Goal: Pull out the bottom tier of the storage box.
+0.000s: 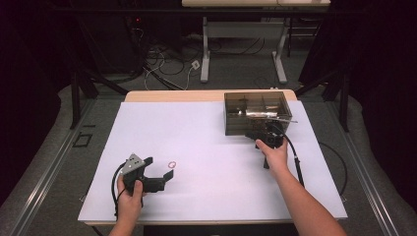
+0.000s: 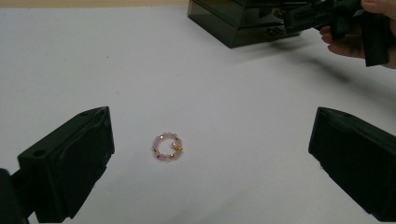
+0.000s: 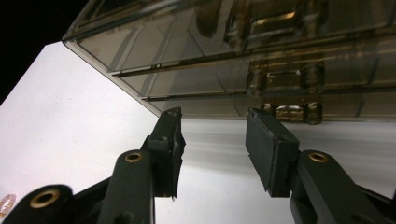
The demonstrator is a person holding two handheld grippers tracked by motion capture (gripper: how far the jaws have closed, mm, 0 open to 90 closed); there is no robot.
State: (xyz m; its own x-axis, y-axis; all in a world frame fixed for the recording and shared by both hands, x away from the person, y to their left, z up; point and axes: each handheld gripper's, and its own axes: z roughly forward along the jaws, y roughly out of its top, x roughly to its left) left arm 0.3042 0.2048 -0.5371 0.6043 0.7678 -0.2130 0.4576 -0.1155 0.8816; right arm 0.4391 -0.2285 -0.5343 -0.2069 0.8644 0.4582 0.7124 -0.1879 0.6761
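bead bracelet [image 2: 167,147] lies loose near counter's front edge, not yet picked | left gripper [image 1: 158,171] jaws wide, empty | right gripper [image 3: 212,140] jaws half-open, empty, at drawer box [image 1: 255,112] front | most left

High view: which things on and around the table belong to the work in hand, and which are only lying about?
In the work:
- bead ring, on the table between the open left gripper fingers
- smoky plastic drawer box, with the right gripper at its front, nothing between the fingers

Lying about:
- cables on the floor behind
- second table at the back
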